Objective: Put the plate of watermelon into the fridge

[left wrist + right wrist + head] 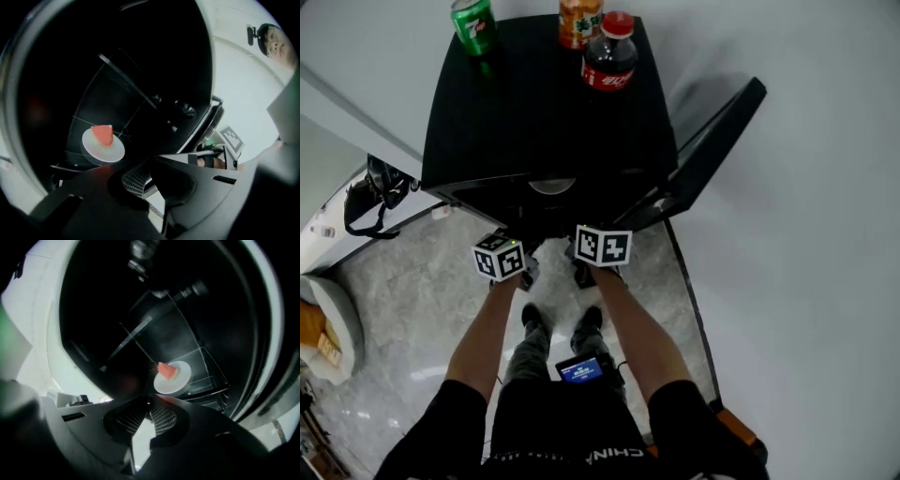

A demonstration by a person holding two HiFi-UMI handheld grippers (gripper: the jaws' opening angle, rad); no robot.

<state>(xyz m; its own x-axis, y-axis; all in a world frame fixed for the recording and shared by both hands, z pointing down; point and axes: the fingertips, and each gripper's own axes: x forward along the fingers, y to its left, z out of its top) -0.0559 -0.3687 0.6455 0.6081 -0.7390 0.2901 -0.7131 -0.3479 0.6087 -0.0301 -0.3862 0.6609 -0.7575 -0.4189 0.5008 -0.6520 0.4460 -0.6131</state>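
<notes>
Both forearms [487, 328] reach toward the fridge [544, 103], left tongs [140, 180] and right tongs [149, 416] pinched together, empty.

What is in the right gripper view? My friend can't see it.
A white plate with a red watermelon wedge sits on a clear shelf inside the dark fridge. In front of it, the right gripper is shut, its fingers holding nothing.

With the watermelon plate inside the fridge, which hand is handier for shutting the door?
Probably right: the open door swings out on the person's right, nearer the right tool than the left tool, and both tools hold nothing.
</notes>
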